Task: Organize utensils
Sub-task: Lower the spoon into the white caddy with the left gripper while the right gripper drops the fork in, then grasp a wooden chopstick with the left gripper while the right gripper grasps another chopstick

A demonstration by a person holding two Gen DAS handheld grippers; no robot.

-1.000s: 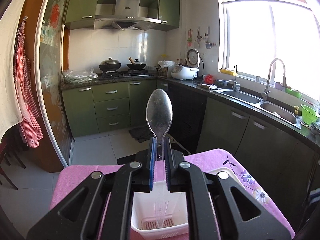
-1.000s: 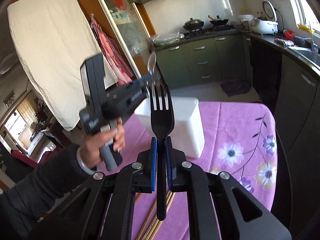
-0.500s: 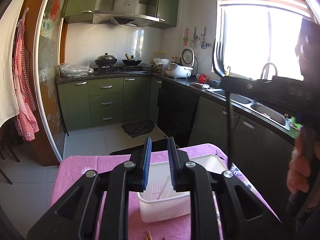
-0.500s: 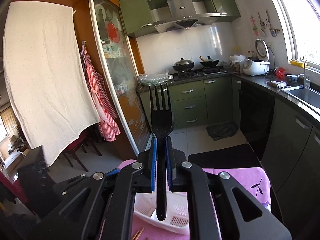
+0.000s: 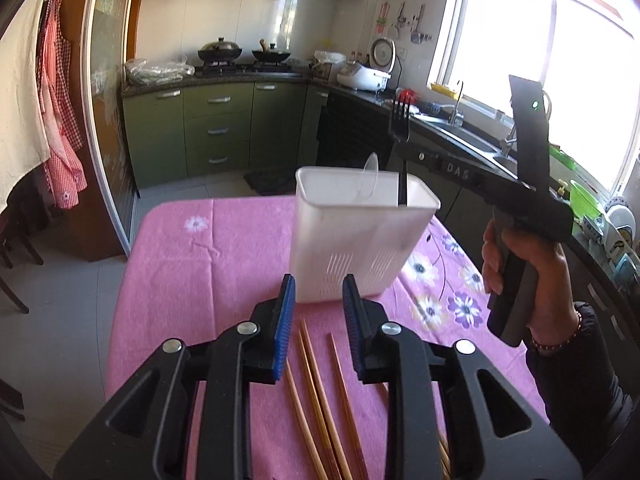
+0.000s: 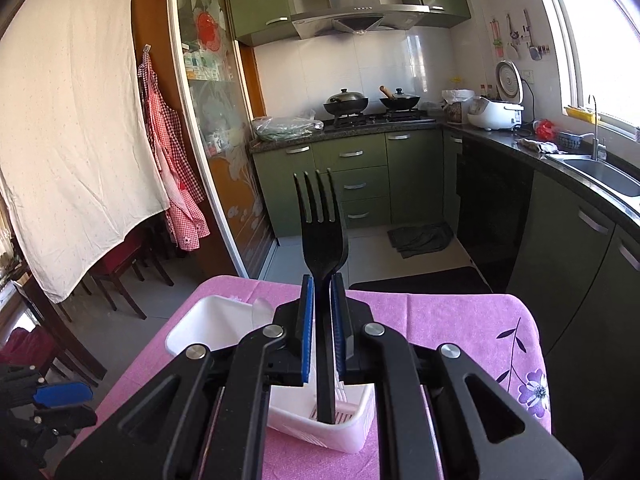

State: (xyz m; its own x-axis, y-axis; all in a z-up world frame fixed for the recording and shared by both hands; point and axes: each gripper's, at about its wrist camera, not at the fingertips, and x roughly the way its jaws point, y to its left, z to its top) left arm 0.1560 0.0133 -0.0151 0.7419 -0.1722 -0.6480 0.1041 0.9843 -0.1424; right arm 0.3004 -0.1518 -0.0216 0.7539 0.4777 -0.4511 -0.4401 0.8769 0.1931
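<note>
The right gripper [image 6: 320, 328] pinches a black plastic fork [image 6: 322, 236] upright, its handle lowered into the white utensil holder [image 5: 360, 236] on the pink-clothed desk [image 5: 192, 260]. The left gripper [image 5: 318, 320] hangs spread above wooden chopsticks [image 5: 320, 400]; a spoon [image 5: 370, 178] leans inside the holder.

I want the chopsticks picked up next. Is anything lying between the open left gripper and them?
Nothing visible does. The wooden chopsticks lie bare on the pink tablecloth directly below the open left gripper. The white plastic utensil holder stands farther back, beyond them.
</note>
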